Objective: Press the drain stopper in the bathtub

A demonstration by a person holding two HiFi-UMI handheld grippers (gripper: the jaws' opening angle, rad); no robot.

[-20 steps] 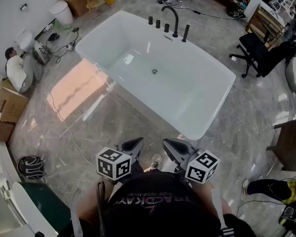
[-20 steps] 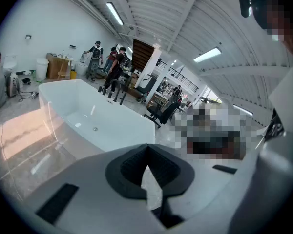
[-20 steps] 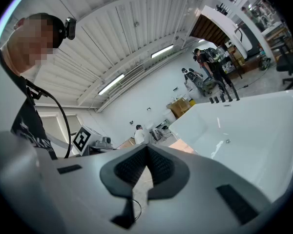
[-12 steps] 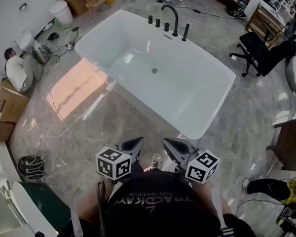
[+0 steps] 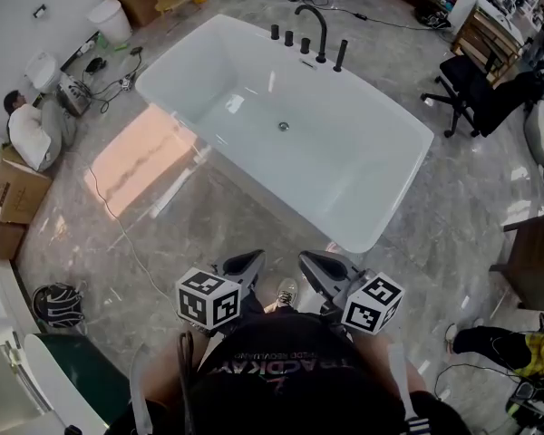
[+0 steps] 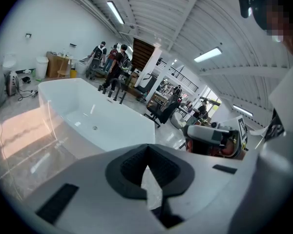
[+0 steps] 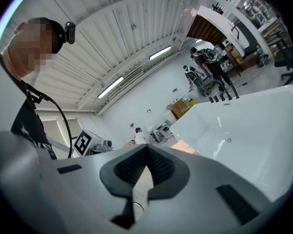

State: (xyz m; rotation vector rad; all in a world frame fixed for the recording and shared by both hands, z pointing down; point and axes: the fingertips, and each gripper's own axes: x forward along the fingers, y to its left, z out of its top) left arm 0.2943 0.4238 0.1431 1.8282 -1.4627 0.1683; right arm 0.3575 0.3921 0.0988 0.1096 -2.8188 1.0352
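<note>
A big workshop-like room with a grey marble-look floor (image 5: 208,234): cardboard boxes (image 5: 14,193) sit along the left wall, a black office chair (image 5: 476,98) stands off to the right, and a white freestanding bathtub (image 5: 363,166) is set at an angle in the middle. A dark arched faucet (image 5: 313,25) and its handles stand on the tub's far rim. The drain stopper (image 5: 283,127) is a small round metal disc in the middle of the tub floor, on the faucet side, and the tub looks dry and bare around it. The person stands on the floor short of the near corner of the tub, with both tools held low and close to the body, well apart from the drain. The left gripper (image 5: 252,259) has its jaws brought together with nothing between them, and the right gripper (image 5: 310,263) is the same, closed and empty. To my eye the stopper is rigid and set nearly flush, so there is nothing on it to pinch. It probably wants a straight downward push on its centre from a closed tip. The glossy tub surface looks slick, so an off-centre push could skid, and reaching it means leaning well over the rim.
</note>
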